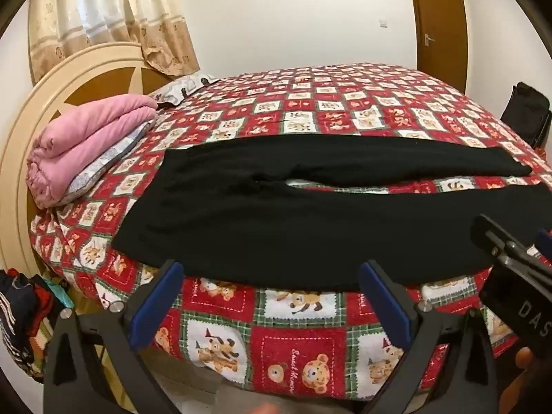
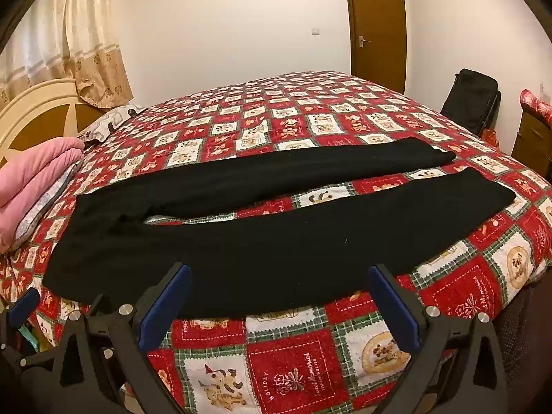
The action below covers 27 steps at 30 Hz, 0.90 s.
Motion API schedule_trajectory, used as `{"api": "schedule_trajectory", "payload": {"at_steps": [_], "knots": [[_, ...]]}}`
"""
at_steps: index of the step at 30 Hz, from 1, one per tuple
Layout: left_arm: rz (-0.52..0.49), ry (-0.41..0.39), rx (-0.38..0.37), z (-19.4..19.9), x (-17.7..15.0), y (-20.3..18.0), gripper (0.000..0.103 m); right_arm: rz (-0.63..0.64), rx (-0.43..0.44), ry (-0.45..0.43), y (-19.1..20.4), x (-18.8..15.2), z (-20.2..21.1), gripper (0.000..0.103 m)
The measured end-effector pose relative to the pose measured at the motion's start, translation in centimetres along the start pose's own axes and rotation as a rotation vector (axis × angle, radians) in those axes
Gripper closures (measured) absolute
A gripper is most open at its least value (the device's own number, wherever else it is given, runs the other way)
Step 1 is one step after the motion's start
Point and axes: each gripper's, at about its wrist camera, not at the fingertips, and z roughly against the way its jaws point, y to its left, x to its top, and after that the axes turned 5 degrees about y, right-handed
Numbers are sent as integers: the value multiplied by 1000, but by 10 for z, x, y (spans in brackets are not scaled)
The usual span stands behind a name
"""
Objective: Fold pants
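Along the bed's point(image 2: 448, 296) near edge we have the pants point(image 2: 241, 241) spread flat, legs parted, ready for folding; left gripper point(image 1: 270, 296) and right gripper point(image 2: 279, 298) hover with jaws wide, holding nothing.

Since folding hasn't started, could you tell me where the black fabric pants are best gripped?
Grip the near leg's long edge of the black fabric pants, coming from the bed's near side: they lie flat, legs slightly apart, and that edge is nearest both open hand-held grippers.

White walls, a brown door point(image 2: 377, 27), cream curtains point(image 1: 114, 10) behind the bed's round headboard point(image 1: 51, 103).
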Motion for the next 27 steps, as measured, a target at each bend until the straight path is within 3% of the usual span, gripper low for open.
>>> {"api": "schedule_trajectory", "payload": {"at_steps": [2, 9, 27], "knots": [[27, -13, -30, 0, -1, 2, 0, 3, -3, -10, 0, 1, 1, 1], [31, -40, -31, 5, -8, -5, 0, 4, -10, -30, 1, 0, 3, 1], [68, 5, -67, -3, 1, 11, 0, -4, -5, 5, 2, -1, -6, 1]]}}
